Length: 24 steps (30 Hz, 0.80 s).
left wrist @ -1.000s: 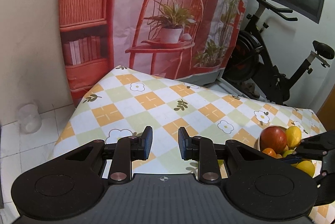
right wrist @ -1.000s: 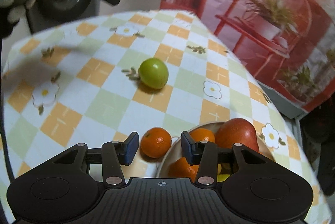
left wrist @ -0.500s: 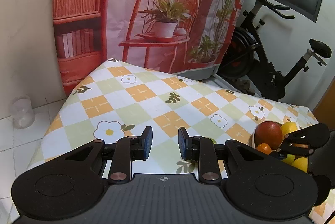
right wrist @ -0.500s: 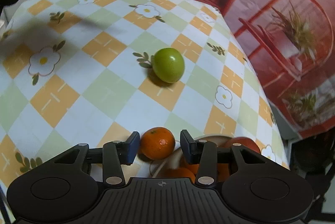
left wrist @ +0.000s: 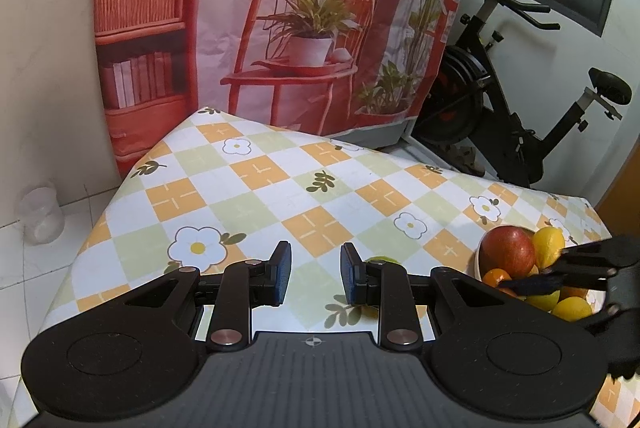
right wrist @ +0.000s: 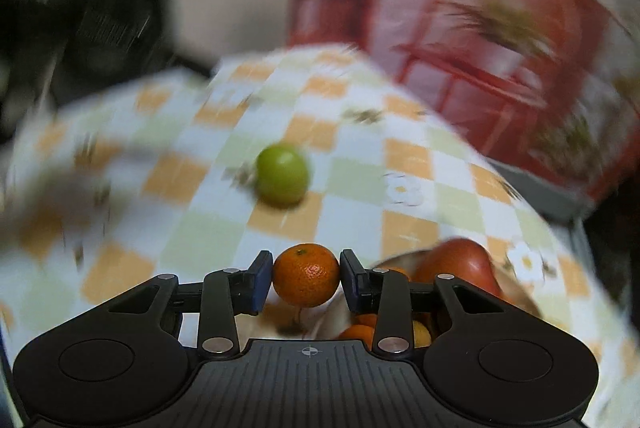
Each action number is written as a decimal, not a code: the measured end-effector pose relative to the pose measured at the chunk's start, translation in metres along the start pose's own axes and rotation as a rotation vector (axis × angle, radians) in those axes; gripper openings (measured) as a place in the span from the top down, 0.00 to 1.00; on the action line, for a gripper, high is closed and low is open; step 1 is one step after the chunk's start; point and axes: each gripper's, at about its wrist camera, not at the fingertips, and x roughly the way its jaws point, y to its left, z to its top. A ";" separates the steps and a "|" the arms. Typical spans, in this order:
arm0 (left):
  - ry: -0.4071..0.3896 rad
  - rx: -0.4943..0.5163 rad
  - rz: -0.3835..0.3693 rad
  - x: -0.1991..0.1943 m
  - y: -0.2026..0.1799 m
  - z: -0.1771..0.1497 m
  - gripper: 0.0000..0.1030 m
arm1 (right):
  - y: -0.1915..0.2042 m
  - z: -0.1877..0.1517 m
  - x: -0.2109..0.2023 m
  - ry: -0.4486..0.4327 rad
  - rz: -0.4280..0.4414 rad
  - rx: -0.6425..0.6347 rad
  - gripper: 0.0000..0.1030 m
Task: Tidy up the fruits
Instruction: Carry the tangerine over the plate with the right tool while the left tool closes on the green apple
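Observation:
My right gripper (right wrist: pixel 306 280) is shut on a small orange mandarin (right wrist: pixel 306 281) and holds it above the table beside the fruit bowl (right wrist: pixel 384 260). The bowl holds a red apple (right wrist: pixel 456 264) and more mandarins. A green fruit (right wrist: pixel 283 175) lies loose on the checked tablecloth beyond it. My left gripper (left wrist: pixel 315 274) is open and empty above the table; the green fruit (left wrist: pixel 380 261) peeks out behind its right finger. In the left wrist view the bowl (left wrist: pixel 478 260) sits at the right with the apple (left wrist: pixel 509 251) and lemons (left wrist: pixel 549 242), and the right gripper (left wrist: pixel 560 274) is over it.
The table (left wrist: pixel 256 196) has a checked floral cloth and drops off at its left and far edges. An exercise bike (left wrist: pixel 516 124) stands behind the table at right. A printed backdrop (left wrist: pixel 280 20) hangs behind. A plastic jar (left wrist: pixel 40 214) stands on the floor at left.
My right gripper has closed on the mandarin that lay beside the bowl and lifted it; that view is now motion-blurred. The left gripper has drifted slightly and stays open.

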 end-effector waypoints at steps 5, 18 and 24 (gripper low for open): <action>0.001 0.016 -0.002 0.004 -0.008 0.002 0.72 | -0.041 -0.028 -0.041 -0.212 -0.035 0.387 0.68; 0.006 0.074 -0.010 0.029 -0.036 0.003 0.51 | -0.064 -0.074 -0.082 -0.350 -0.168 0.570 0.67; 0.051 0.119 -0.020 0.047 -0.046 -0.002 0.51 | -0.062 -0.083 -0.088 -0.359 -0.210 0.583 0.67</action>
